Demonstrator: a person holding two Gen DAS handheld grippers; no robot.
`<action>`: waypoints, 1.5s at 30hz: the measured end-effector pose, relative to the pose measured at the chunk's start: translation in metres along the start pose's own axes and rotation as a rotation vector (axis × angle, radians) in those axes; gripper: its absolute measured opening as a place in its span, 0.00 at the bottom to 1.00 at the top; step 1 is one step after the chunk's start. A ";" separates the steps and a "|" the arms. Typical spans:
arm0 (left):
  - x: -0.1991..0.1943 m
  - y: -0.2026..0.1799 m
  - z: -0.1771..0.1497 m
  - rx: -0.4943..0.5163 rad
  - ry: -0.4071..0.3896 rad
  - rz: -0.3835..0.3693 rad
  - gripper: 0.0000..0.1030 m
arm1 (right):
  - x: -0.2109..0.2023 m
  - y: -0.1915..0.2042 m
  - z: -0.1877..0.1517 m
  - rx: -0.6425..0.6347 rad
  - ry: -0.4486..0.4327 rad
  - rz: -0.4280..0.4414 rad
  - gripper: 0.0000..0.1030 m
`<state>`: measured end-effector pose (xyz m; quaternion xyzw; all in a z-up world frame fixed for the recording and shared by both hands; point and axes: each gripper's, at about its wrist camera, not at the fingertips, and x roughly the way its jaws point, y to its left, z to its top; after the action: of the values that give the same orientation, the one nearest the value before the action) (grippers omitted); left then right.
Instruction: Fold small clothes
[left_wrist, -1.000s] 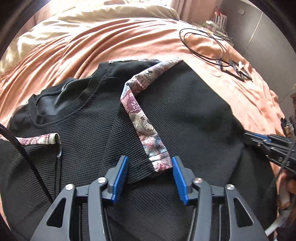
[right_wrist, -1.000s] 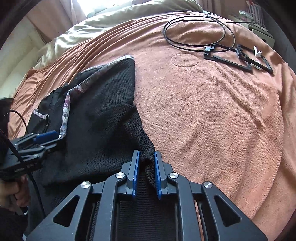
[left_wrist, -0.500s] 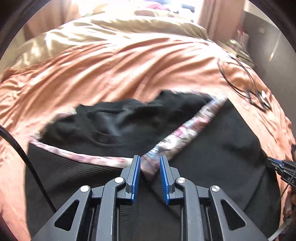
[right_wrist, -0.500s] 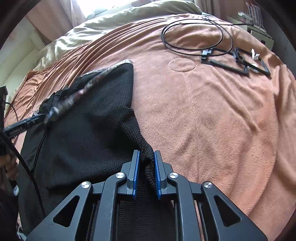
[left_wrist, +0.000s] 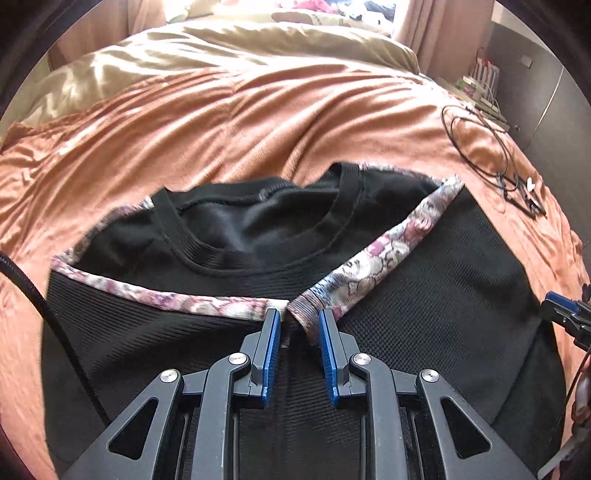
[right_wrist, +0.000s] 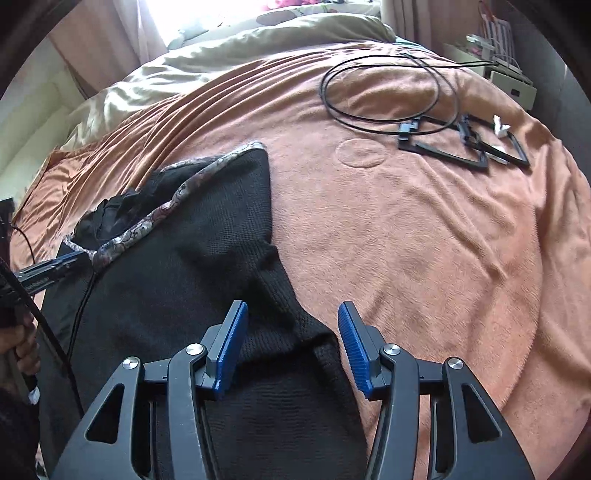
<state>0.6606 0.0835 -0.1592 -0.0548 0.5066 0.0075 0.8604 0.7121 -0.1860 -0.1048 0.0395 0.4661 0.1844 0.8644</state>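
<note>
A black knitted top (left_wrist: 443, 295) with floral-trimmed sleeves lies flat on the orange blanket (left_wrist: 258, 122), neckline (left_wrist: 258, 240) facing away. Both sleeves are folded in, and their floral cuffs meet at the middle. My left gripper (left_wrist: 297, 332) is shut on the end of the right sleeve's cuff (left_wrist: 376, 258), beside the other cuff (left_wrist: 166, 295). In the right wrist view my right gripper (right_wrist: 291, 325) has its jaws opening. The top's side edge (right_wrist: 295, 310) lies loose between them, untouched by the pads. The left gripper (right_wrist: 55, 267) shows at the far left there.
A coiled black cable (right_wrist: 380, 85) and black flat frames (right_wrist: 476, 147) lie on the blanket at the far right. A beige duvet (left_wrist: 221, 55) covers the head of the bed. A shelf unit (right_wrist: 509, 77) stands past the bed. A hand (right_wrist: 22, 343) shows at the left edge.
The left gripper closed on the floral cuff and carried it across the top to meet the other cuff. The right gripper's jaws spread and released the black fabric edge.
</note>
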 end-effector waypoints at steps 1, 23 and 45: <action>0.005 -0.001 -0.001 0.001 0.004 -0.001 0.23 | 0.004 0.000 0.001 -0.009 0.006 -0.001 0.47; -0.003 0.009 0.007 -0.030 -0.022 -0.003 0.23 | -0.009 -0.014 -0.004 0.042 -0.019 -0.048 0.40; -0.203 0.038 -0.072 -0.113 -0.265 0.029 0.84 | -0.176 0.035 -0.070 -0.059 -0.182 -0.047 0.75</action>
<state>0.4964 0.1229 -0.0202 -0.0942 0.3878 0.0556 0.9152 0.5574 -0.2227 0.0035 0.0195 0.3810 0.1736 0.9079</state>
